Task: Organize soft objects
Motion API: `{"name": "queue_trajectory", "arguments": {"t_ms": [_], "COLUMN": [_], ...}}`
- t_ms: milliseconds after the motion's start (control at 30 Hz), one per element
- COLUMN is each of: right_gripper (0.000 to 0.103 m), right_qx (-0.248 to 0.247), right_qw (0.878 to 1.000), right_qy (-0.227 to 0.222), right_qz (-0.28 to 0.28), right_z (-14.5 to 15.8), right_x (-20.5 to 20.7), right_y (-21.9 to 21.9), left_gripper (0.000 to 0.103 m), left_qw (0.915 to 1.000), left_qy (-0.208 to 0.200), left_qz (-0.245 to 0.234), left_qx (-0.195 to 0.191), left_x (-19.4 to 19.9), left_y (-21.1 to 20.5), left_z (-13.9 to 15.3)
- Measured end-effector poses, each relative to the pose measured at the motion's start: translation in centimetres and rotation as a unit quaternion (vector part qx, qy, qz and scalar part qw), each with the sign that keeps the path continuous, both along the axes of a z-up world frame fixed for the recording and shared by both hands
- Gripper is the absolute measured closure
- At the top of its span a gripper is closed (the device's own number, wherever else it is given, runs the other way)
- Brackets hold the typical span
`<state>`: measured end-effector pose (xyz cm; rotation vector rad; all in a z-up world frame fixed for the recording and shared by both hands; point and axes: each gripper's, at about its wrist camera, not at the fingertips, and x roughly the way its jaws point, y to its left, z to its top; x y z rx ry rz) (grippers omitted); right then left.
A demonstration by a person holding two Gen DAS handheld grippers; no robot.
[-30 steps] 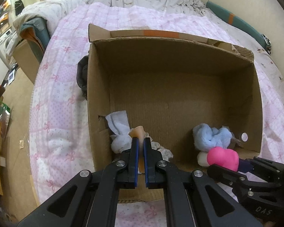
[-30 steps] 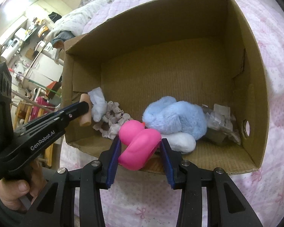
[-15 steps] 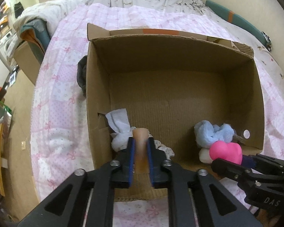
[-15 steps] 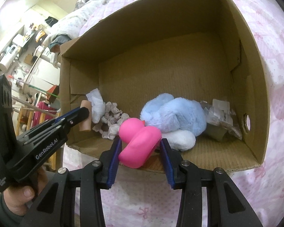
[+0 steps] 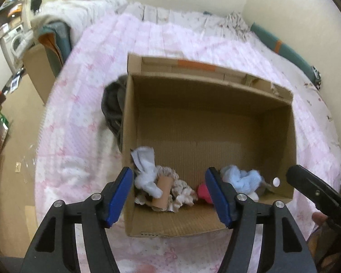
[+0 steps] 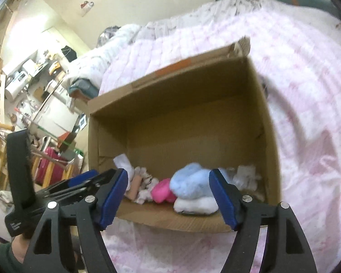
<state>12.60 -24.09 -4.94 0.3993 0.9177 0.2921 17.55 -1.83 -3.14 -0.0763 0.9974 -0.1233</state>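
cardboard box point(image 5: 277, 150), no legible writing, blurred hand-held gripper point(image 6: 22, 224) label

left wrist view: looks steeply down along its blue fingers into the cardboard box point(image 5: 206, 118), close above its near rim.
right wrist view: likewise, from nearer the box's right.
shared: box interior, pink bedspread point(image 6: 307, 72).

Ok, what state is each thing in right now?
Left tool: jaws opening, nothing held.
Right tool: jaws opening, nothing held.
Cardboard box: open-topped, on the bed.
Tan cylinder: lying in the box.
Pink heart toy: lying in the box.
Blue plush: in the box, atop a white one.
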Motion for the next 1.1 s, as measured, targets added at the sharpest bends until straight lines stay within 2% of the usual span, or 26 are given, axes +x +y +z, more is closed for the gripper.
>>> {"name": "queue_trajectory", "arguments": {"t_ms": [33, 67, 233, 300, 367, 400, 500, 567, 633, 967, 1100], "right_gripper": [0.005, 0.0, 0.0, 0.0, 0.0, 0.0, 0.0, 0.0, 0.0, 0.0, 0.0], "right_qx": [-0.005, -0.011, -0.028, -0.042, -0.053, -0.056, -0.065, -0.072, -0.087, -0.117, -0.129], "right_qw": [1.0, 1.0, 0.999, 0.998, 0.997, 0.997, 0.996, 0.995, 0.993, 0.991, 0.989], "right_qy": [-0.006, -0.01, -0.029, -0.037, -0.044, -0.048, -0.06, -0.065, -0.066, -0.057, -0.069], "right_qz": [-0.005, -0.011, -0.02, -0.022, -0.025, -0.028, -0.033, -0.034, -0.036, -0.044, -0.038], "right_z": [0.3, 0.6, 2.5, 3.5, 4.4, 4.8, 5.7, 6.2, 6.3, 5.0, 4.8], "right_x": [-0.2, -0.4, -1.2, -1.7, -2.2, -2.6, -3.8, -4.7, -5.6, -9.5, -10.6], "right_y": [-0.1, -0.3, -0.9, -0.8, -0.8, -0.9, -1.2, -1.3, -1.2, -0.8, 0.0], "left_gripper": [0.039, 0.039, 0.039, 0.034, 0.023, 0.022, 0.016, 0.005, 0.001, 0.001, 0.001], "left_qw": [1.0, 0.9999, 0.9968, 0.9959, 0.9953, 0.9951, 0.9951, 0.9957, 0.995, 0.9945, 0.9945], "left_qy": [-0.006, -0.015, -0.064, -0.077, -0.086, -0.088, -0.09, -0.089, -0.097, -0.099, -0.096], "left_qz": [0.0, 0.0, 0.014, 0.019, 0.022, 0.022, 0.026, 0.019, 0.017, 0.024, 0.03], "left_qx": [0.004, 0.007, 0.045, 0.044, 0.041, 0.039, 0.032, 0.018, 0.019, 0.026, 0.03], "left_x": [-0.3, -0.7, -2.2, -3.0, -4.1, -4.4, -5.7, -6.6, -7.8, -12.7, -13.7], "left_y": [0.0, 0.0, 0.1, 0.5, 0.9, 1.0, 1.6, 1.9, 2.0, 2.7, 2.8], "left_z": [0.4, 0.9, 4.1, 5.1, 6.1, 6.5, 7.0, 7.1, 7.4, 6.4, 5.8]}}
